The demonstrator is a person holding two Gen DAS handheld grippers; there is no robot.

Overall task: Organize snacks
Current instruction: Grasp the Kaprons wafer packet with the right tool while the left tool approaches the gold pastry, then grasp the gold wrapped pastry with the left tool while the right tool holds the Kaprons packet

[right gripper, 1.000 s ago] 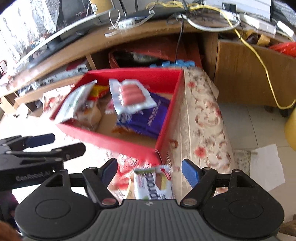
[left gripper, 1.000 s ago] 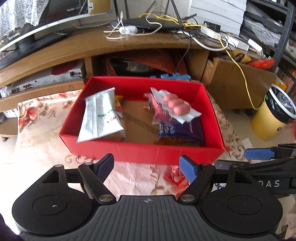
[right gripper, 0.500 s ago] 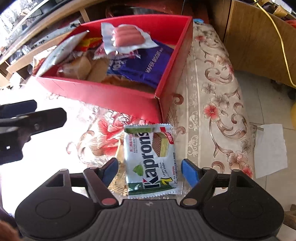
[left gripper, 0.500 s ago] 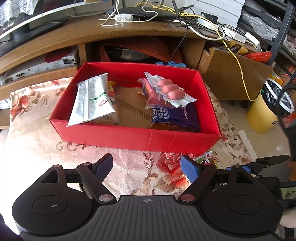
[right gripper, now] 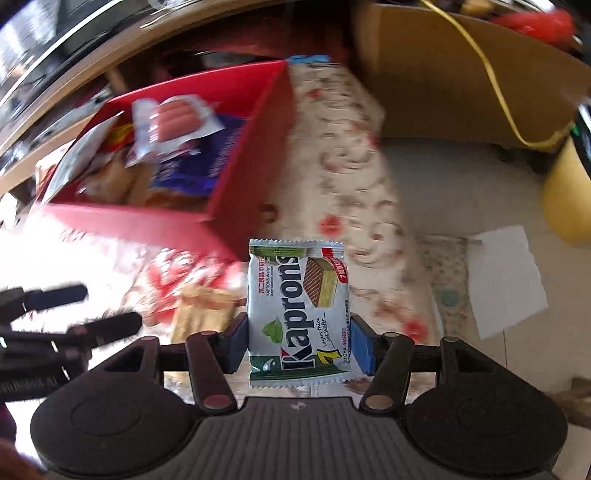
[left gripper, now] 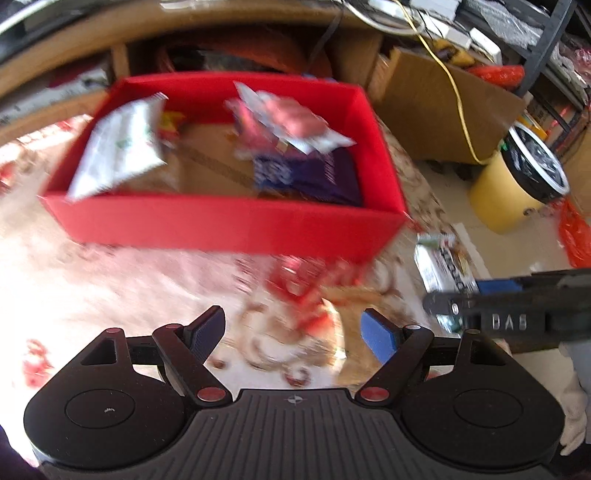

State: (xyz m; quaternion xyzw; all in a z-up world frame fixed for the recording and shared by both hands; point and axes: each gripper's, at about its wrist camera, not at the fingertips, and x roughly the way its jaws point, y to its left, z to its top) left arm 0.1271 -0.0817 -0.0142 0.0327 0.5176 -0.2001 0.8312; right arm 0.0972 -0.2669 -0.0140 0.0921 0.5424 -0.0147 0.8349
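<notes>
A white and green Kaprons wafer pack (right gripper: 299, 314) sits between the blue pads of my right gripper (right gripper: 298, 343). Its jaws are closing and both pads touch the pack's sides. It shows sharp against the blurred floral cloth (right gripper: 354, 177). The red box (left gripper: 221, 225) lies just beyond and to the left. It holds a white packet (left gripper: 122, 147), a sausage pack (left gripper: 295, 122) and a purple wafer pack (left gripper: 310, 173). My left gripper (left gripper: 293, 332) hangs open over the cloth in front of the box, nothing between its fingers. A tan packet (right gripper: 203, 306) lies on the cloth between the two grippers.
A yellow bin (left gripper: 513, 192) with a black liner and a cardboard box (left gripper: 436, 110) stand on the floor to the right. A yellow cable (left gripper: 458, 96) hangs over the cardboard. A wooden TV stand (left gripper: 184, 22) runs behind the red box. White paper (right gripper: 506, 280) lies on the floor.
My right gripper came down around the wafer pack and its jaws drew in against the pack's sides. My left gripper tipped downward and sank toward the cloth, staying open.
</notes>
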